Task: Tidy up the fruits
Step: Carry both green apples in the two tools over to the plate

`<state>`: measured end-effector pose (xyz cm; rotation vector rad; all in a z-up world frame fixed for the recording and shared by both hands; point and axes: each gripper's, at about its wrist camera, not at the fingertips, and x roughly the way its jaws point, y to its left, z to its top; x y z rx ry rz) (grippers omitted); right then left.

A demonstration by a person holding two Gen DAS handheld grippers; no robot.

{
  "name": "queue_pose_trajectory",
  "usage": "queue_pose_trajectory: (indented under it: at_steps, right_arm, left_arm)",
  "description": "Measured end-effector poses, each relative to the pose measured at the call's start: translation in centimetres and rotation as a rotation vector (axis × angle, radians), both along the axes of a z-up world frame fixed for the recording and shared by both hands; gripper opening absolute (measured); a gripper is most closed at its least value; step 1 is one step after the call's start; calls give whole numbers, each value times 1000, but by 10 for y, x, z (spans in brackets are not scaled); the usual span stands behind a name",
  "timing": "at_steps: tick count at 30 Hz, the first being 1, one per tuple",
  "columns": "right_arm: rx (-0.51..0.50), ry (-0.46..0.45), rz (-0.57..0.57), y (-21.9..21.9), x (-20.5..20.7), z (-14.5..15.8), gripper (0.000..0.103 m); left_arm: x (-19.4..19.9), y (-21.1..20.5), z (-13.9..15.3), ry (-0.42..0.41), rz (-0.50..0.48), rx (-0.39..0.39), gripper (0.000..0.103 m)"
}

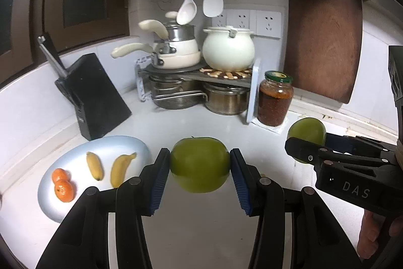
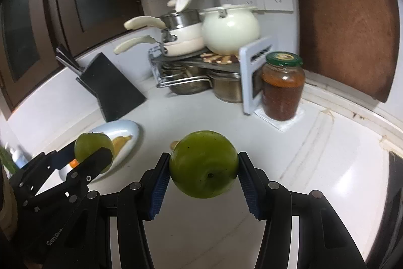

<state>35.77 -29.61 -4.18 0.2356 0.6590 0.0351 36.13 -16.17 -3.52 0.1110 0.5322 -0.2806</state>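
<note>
My left gripper (image 1: 200, 164) is shut on a green apple (image 1: 199, 164) and holds it above the white counter. My right gripper (image 2: 204, 165) is shut on a second green apple (image 2: 203, 164), also held in the air. In the left wrist view the right gripper (image 1: 308, 143) and its apple (image 1: 306, 131) show at the right. In the right wrist view the left gripper (image 2: 92, 154) and its apple (image 2: 92, 146) show at the left. A pale blue plate (image 1: 75, 153) at the left holds two bananas (image 1: 94, 165) (image 1: 121, 168) and two tangerines (image 1: 63, 187).
A black knife block (image 1: 97, 95) stands behind the plate. A rack of pots (image 1: 194, 82) with a white pot (image 1: 228, 48) fills the back corner. A jar of red sauce (image 1: 274, 100) stands to its right, before a wooden cutting board (image 1: 323, 37). A small object (image 2: 174, 144) lies behind the right apple.
</note>
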Motion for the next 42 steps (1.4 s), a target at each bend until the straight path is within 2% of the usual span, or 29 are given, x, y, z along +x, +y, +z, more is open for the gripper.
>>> queue_pose_trajectory:
  at_steps: [17, 42]
  right_arm:
    - [0, -86, 123, 64, 18, 31, 54]
    - [11, -87, 315, 154, 59, 31, 54]
  left_arm:
    - [-8, 62, 25, -69, 116, -10, 48]
    - [-6, 146, 18, -59, 299, 13, 48]
